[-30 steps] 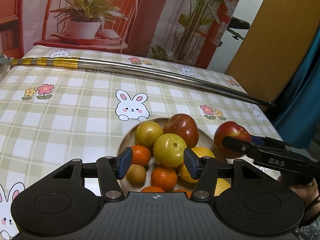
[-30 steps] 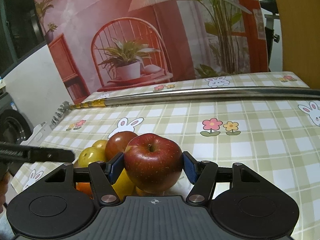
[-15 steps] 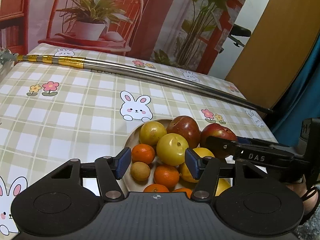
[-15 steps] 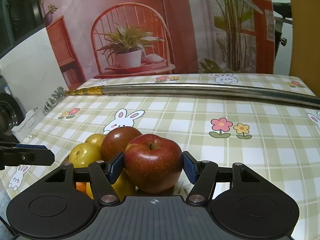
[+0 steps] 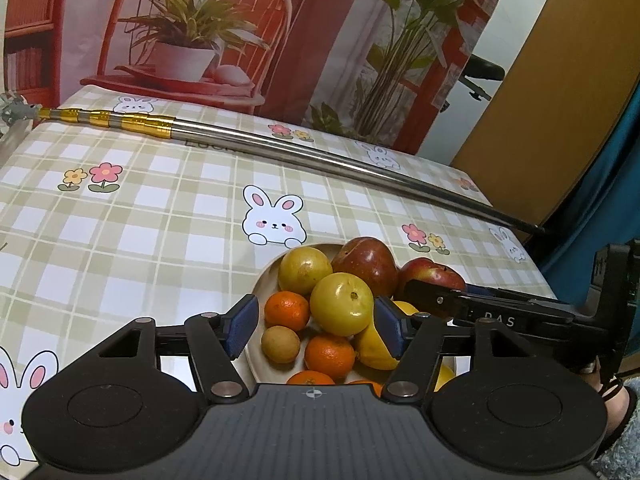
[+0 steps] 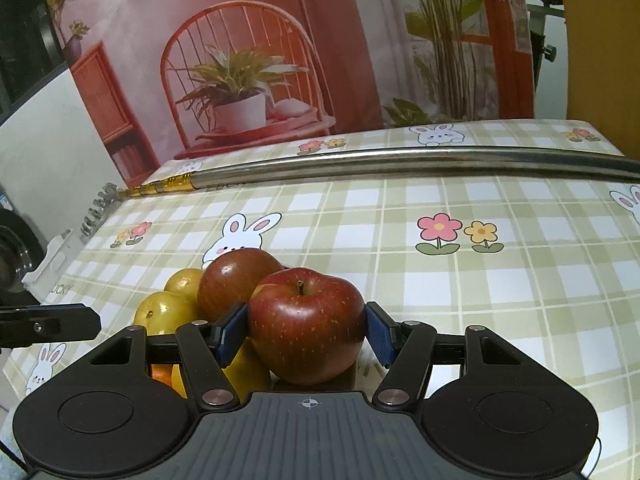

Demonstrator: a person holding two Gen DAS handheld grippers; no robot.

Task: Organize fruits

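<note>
A round plate [image 5: 262, 280] on the checked tablecloth holds a pile of fruit: yellow-green fruits [image 5: 340, 304], small oranges [image 5: 287, 310], a dark red apple [image 5: 366, 260] and a small brown fruit [image 5: 280, 345]. My right gripper [image 6: 306, 330] is shut on a red apple [image 6: 306, 326], which sits low at the plate's right edge, next to the dark red apple [image 6: 236, 276]. It shows in the left wrist view [image 5: 430, 274] between the right gripper's black fingers [image 5: 436, 300]. My left gripper [image 5: 316, 322] is open and empty just above the near side of the pile.
A long steel pole with a gold end [image 5: 280, 152] lies across the far side of the table; it also shows in the right wrist view [image 6: 400, 164]. The table's right edge [image 5: 532, 256] borders a blue curtain. A printed backdrop stands behind the table.
My right gripper has lowered the red apple to the plate's right edge beside the dark red apple. My left gripper has drawn back slightly from the pile.
</note>
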